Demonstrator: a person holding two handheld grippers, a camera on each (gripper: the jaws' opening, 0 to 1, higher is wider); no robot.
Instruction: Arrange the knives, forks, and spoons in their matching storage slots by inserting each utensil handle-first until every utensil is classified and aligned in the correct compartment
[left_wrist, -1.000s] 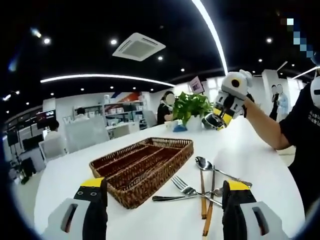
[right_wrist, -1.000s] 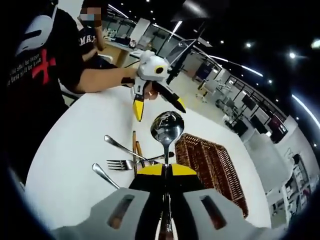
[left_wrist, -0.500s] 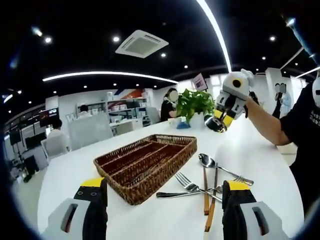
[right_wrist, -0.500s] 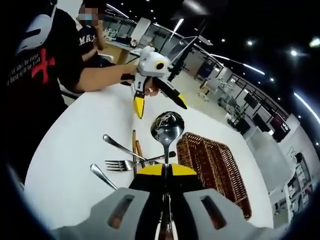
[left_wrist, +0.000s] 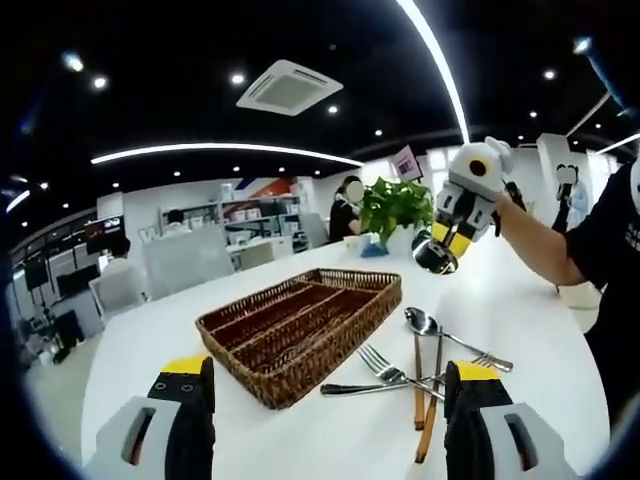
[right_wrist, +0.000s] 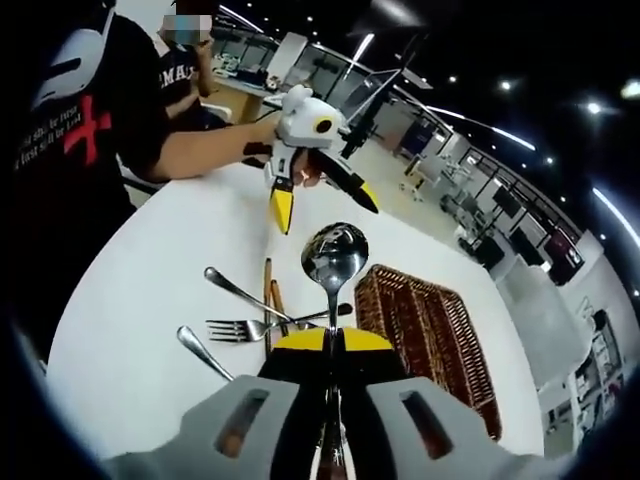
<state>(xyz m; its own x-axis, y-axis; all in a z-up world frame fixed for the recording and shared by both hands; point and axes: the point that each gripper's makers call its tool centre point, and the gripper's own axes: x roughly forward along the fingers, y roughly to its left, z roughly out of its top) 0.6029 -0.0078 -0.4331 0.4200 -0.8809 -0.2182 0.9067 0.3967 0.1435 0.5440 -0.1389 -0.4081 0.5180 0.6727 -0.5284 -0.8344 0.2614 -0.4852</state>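
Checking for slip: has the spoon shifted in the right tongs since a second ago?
No. The spoon sits clamped in the right tongs with its bowl equally far above their yellow tips; the wicker tray barely drifts in the view.

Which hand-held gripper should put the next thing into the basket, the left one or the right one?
Probably the right hand-held gripper. It is shut on a spoon, bowl end up, raised above the table near the wicker tray. The left hand-held gripper is open and holds nothing, with the loose cutlery lying below it.

L gripper (left_wrist: 320, 395) open; R gripper (right_wrist: 333, 345) clamped.
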